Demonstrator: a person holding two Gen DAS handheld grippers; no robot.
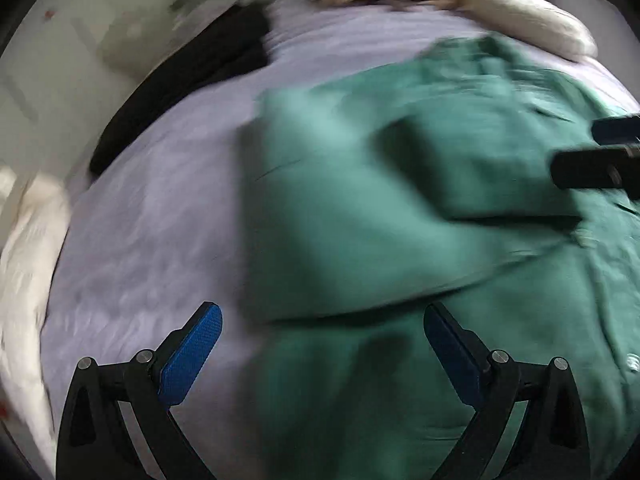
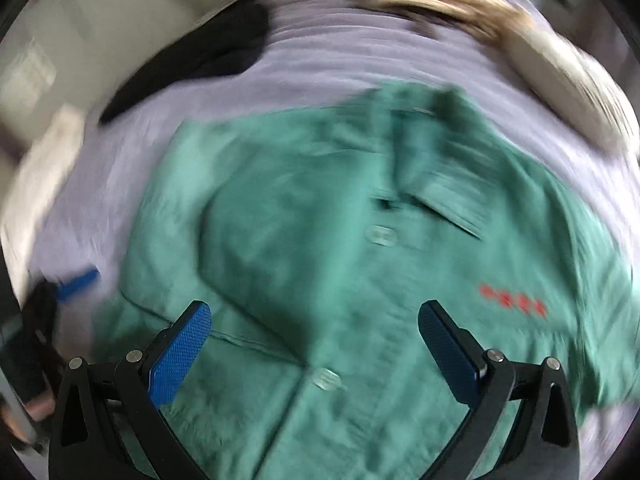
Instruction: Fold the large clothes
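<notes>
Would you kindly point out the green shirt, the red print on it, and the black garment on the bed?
green shirt (image 2: 280, 240): right wrist view, on the folded-over sleeve panel.
red print (image 2: 513, 300): right wrist view, middle of the row of red marks.
black garment (image 1: 192, 80): left wrist view, on its mid-length.

We are in a bedroom of a home — a bed with a pale lilac sheet (image 1: 160, 220) fills both views. At its far edge lies a cream pillow (image 1: 532, 20), and a dark garment (image 1: 192, 76) lies far left. A white duvet (image 1: 24, 260) hangs at the left side — beyond it, pale floor.
</notes>
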